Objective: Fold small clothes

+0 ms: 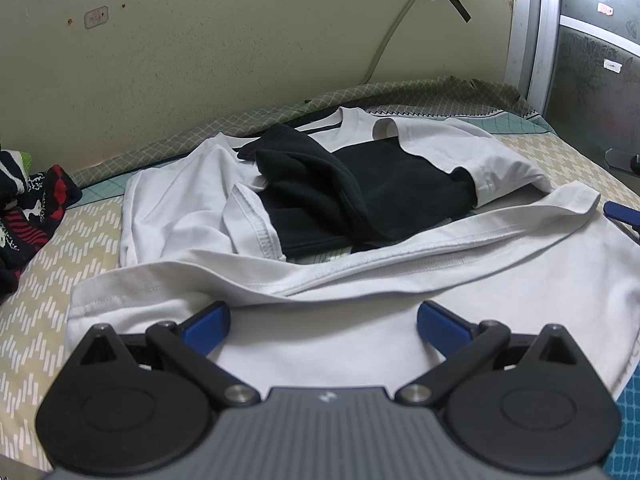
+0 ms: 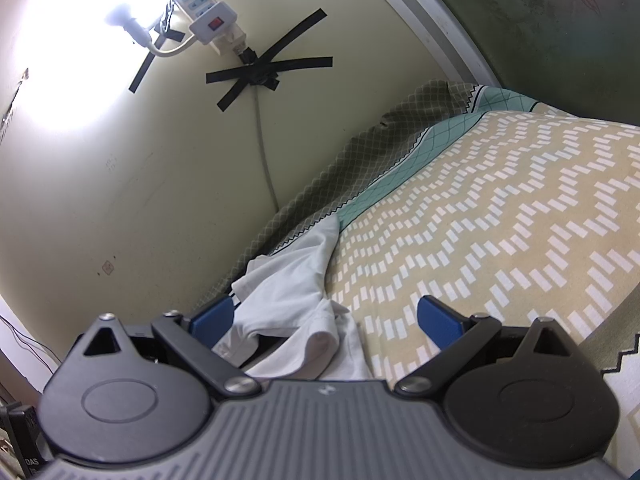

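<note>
- Both pairs of jaws stand wide apart with nothing clamped: your left gripper (image 1: 323, 316) hangs over the near white cloth, and your right gripper (image 2: 324, 318) hangs low at the garment's far-side edge, a fold of sleeve lying loose between its blue fingers (image 2: 438, 318).
- Spread across the patterned bedcover (image 1: 60, 248) lies the white T-shirt (image 1: 360, 320), collar toward the wall, its hem rolled up into a thick ridge across the middle of the left wrist view.
- On top of it sits a black garment (image 1: 340, 192), partly flat, partly bunched into a soft hump; the white sleeves lap over its edges.
- A dark patterned knit (image 1: 28, 208) is heaped at the left edge, well apart from the shirt.
- Expect thin cotton jersey here: light, limp, quick to drape and wrinkle, with no stiffness to hold a crease unless pressed flat. It looks unlikely to slip from the pads, yet a single layer may be hard to separate from the one below.
- Your surest holds, by the look of it, are the stitched edges: the rolled hem just ahead of your left gripper, and the sleeve cuff (image 2: 320, 340) beside your right.
- The shirt appears clean, plain white, rumpled rather than folded.
</note>
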`<state>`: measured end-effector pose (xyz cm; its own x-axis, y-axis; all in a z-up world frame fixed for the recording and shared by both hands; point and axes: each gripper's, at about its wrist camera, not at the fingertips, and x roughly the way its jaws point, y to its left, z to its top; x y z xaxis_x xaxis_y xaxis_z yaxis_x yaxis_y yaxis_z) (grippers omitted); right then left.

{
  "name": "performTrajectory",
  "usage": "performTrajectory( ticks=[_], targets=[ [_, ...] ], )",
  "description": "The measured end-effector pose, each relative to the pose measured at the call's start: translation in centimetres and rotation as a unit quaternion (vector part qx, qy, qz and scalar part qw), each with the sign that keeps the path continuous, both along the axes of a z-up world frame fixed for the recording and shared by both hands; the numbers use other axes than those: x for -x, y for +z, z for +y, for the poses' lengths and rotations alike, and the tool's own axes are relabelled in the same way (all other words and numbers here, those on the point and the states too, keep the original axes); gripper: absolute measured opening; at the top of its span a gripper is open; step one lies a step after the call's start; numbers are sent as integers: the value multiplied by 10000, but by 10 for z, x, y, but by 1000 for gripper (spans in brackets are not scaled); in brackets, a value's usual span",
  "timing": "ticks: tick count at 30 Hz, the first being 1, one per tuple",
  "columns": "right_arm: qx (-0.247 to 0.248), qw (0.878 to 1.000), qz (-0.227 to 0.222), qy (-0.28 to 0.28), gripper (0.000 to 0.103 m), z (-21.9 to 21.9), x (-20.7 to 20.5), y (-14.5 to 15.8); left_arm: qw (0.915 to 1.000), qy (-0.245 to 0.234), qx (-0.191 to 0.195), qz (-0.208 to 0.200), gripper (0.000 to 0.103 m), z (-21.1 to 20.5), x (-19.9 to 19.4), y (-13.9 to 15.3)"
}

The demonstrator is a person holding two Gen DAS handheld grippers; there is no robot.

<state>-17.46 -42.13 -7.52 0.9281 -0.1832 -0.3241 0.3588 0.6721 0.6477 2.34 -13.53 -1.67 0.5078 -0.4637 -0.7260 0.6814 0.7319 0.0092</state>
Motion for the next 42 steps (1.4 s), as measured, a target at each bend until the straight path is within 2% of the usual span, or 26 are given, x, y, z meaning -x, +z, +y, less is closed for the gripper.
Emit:
performTrajectory(
  ticks=[26, 31, 33, 35, 36, 37, 38, 42],
  targets=[
    [5, 10000, 3, 2, 92, 0, -2, -1, 10000, 8, -6, 0, 103, 0, 0, 0],
    [97, 9999, 140, 4, 93, 1, -4, 1, 10000, 14, 5, 2, 103, 0, 0, 0],
    [190, 9997, 130, 125, 93, 4, -6, 4, 10000, 43, 62, -1, 103, 3, -1, 2],
    [452, 9981, 241, 330, 92, 10, -13, 11, 9995, 60, 310, -12, 103, 10, -2, 6],
    [605, 9967, 315, 434, 92, 14, -17, 15, 9991, 75, 425, -10, 103, 14, -2, 9],
    [774, 9947, 368, 559, 88, 18, -22, 21, 9987, 100, 504, -6, 103, 17, -2, 11],
    [929, 9926, 392, 679, 79, 22, -26, 27, 9984, 129, 558, -24, 103, 20, -3, 15],
    [1255, 9844, 424, 1154, 66, 25, -48, 52, 9962, 166, 836, -173, 103, 32, -13, 42]
  ],
)
